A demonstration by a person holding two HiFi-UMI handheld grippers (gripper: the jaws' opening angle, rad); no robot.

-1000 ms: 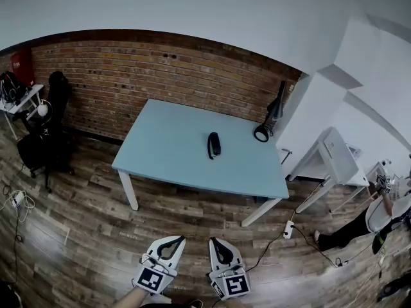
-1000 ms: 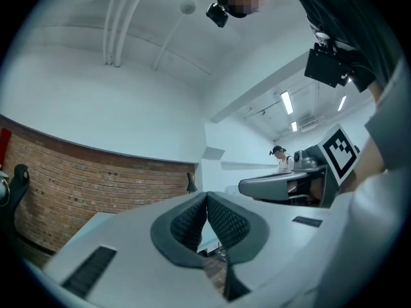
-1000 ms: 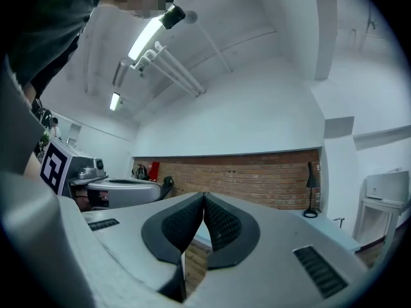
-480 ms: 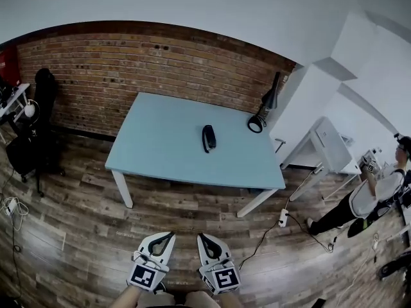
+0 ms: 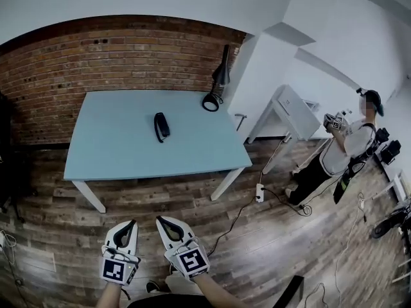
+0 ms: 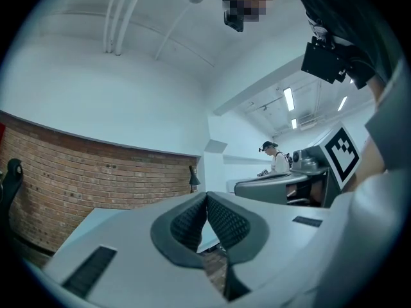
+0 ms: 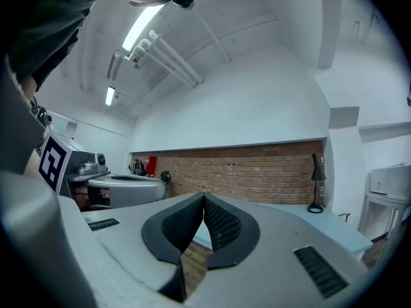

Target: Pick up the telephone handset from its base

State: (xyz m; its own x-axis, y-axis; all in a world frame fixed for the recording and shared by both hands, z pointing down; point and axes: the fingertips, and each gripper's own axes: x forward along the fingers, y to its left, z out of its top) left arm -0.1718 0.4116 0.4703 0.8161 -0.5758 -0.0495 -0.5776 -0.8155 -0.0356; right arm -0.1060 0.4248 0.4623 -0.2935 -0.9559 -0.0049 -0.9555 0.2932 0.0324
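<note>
Head view: handset (image 5: 160, 126) well beyond left tool (image 5: 132, 224), right tool (image 5: 160, 220).

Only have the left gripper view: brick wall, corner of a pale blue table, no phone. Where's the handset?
Observer: Head view shows the black telephone handset lying near the middle of the pale blue rectangular table.
Operator: Grippers near it?
Observer: No. The left gripper and right gripper both hang over the wooden plank floor, short of the table's near edge.
Operator: Right jaws?
Observer: Shut in the right gripper view, nothing between them.
</note>
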